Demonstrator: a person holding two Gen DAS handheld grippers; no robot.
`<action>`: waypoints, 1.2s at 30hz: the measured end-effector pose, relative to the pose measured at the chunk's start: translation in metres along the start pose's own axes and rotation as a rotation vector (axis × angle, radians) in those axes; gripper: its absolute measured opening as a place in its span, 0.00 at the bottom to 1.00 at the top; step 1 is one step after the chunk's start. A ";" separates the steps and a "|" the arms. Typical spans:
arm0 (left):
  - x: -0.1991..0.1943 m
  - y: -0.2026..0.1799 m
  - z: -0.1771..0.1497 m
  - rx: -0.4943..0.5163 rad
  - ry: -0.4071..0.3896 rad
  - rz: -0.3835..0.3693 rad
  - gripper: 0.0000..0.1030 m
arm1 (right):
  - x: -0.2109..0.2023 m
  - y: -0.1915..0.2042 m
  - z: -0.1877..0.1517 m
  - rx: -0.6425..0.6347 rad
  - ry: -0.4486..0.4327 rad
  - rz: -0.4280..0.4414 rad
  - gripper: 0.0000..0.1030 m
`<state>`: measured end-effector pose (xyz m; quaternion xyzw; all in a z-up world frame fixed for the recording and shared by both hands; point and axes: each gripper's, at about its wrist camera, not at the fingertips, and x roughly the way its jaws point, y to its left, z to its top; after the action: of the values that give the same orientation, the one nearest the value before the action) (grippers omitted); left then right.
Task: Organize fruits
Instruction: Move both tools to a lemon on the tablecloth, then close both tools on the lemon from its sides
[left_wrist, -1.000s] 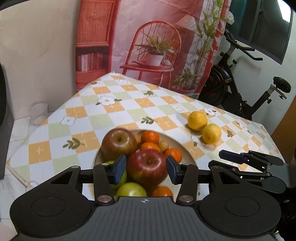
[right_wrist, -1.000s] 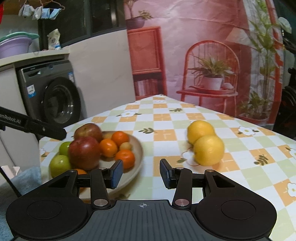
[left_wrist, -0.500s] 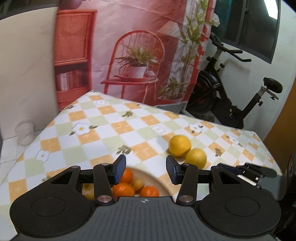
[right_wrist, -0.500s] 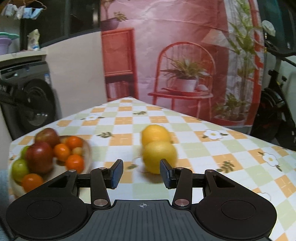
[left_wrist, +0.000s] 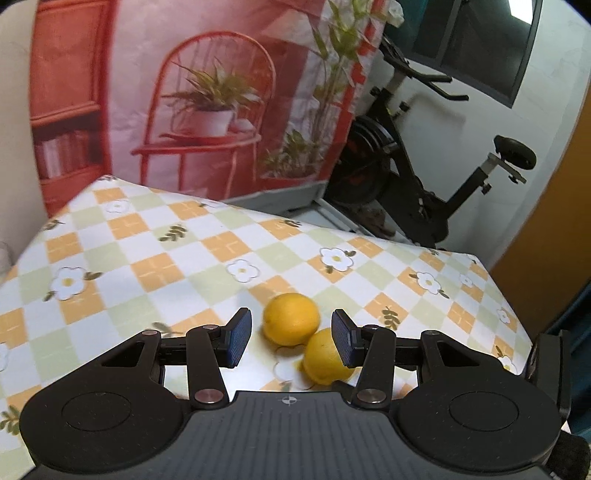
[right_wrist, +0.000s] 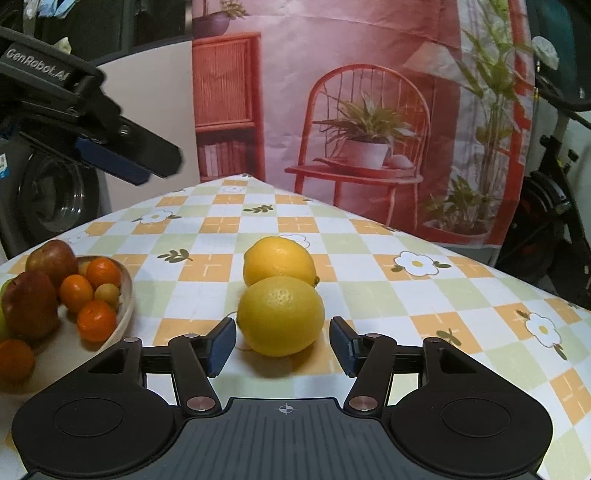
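Two yellow lemons lie touching on the checkered tablecloth (right_wrist: 369, 280). In the right wrist view the near lemon (right_wrist: 280, 315) sits just ahead of and between the pads of my right gripper (right_wrist: 282, 345). Its jaws are opening and do not press the fruit. The far lemon (right_wrist: 279, 260) lies right behind it. My left gripper (left_wrist: 291, 339) is open and empty above the table, with one lemon (left_wrist: 290, 318) and the other lemon (left_wrist: 325, 356) below its fingers. A beige bowl (right_wrist: 127, 291) holds red apples, green apples and several small oranges.
My left gripper (right_wrist: 147, 166) hangs in the air above and beyond the bowl in the right wrist view. An exercise bike (left_wrist: 424, 177) stands past the table's far right edge. A printed backdrop (right_wrist: 369, 110) hangs behind the table, and a washing machine (right_wrist: 55, 195) stands at the left.
My left gripper swung right, off the bowl and over the two lemons. My right gripper closed in on the near lemon and its jaws widened.
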<state>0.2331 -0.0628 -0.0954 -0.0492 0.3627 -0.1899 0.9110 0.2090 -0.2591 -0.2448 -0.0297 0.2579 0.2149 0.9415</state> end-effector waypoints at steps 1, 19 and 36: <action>0.005 -0.002 0.000 0.003 0.008 -0.006 0.49 | 0.003 -0.002 0.001 0.011 0.003 0.006 0.51; 0.081 -0.003 -0.001 -0.035 0.152 -0.128 0.48 | 0.036 -0.016 0.003 0.063 0.095 0.095 0.59; 0.103 -0.006 -0.005 -0.027 0.212 -0.154 0.47 | 0.038 -0.020 0.000 0.093 0.095 0.115 0.54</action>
<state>0.2962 -0.1072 -0.1637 -0.0687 0.4545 -0.2586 0.8496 0.2470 -0.2624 -0.2652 0.0188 0.3133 0.2547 0.9147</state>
